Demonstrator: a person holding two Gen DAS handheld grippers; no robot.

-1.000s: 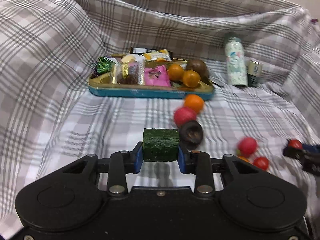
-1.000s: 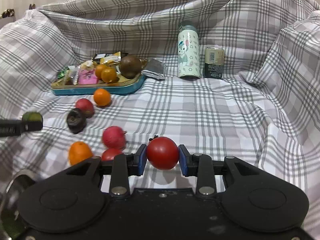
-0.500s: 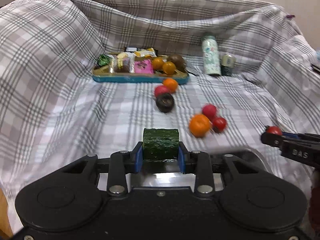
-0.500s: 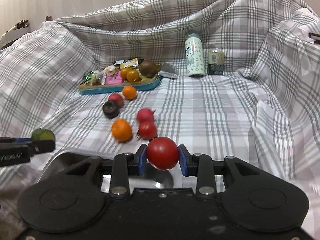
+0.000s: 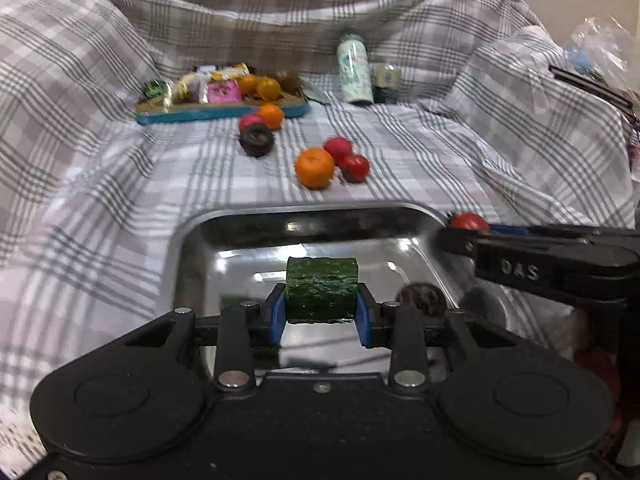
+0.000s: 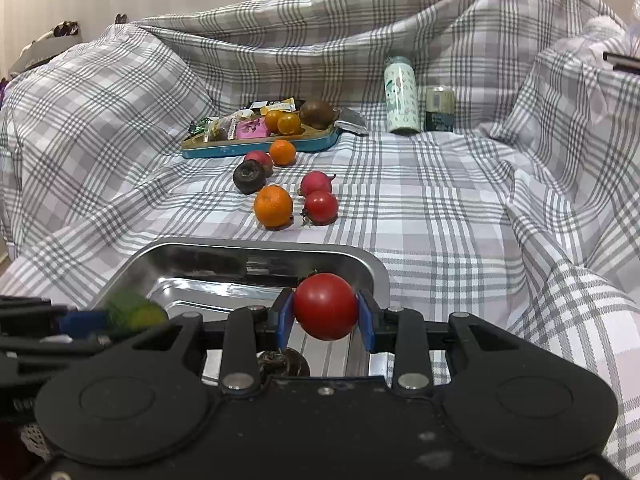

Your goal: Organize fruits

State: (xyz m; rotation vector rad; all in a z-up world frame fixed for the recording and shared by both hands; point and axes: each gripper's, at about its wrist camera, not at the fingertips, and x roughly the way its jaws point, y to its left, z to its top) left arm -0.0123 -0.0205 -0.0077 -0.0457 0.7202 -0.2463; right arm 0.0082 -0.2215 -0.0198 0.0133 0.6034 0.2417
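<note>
Left wrist view. Left gripper: blue pads clamped on a dark green cucumber piece, held above the steel tray. Steel tray: shiny, rectangular with rounded corners, lying on the plaid cloth directly under the gripper. One dark round fruit lies in the tray's right part. Right gripper: enters from the right at the tray's right rim, gripping a red tomato. Beyond the tray on the cloth: an orange, a small tomato and a pink-red fruit, close together. Further back: a dark fruit, a red fruit and a small orange, just in front of a blue-rimmed snack tray loaded with wrappers and fruit. A patterned bottle and a small can stand upright to its right.

Right wrist view. Right gripper: pads closed on the red tomato, held over the steel tray's right end. The dark round fruit shows in the tray beneath the gripper. Left gripper: at the left edge, blurred, carrying the cucumber piece over the tray's left side. On the cloth behind: the orange, the small tomato, the pink-red fruit, the dark fruit, the small orange, the snack tray, the bottle and the can.
</note>
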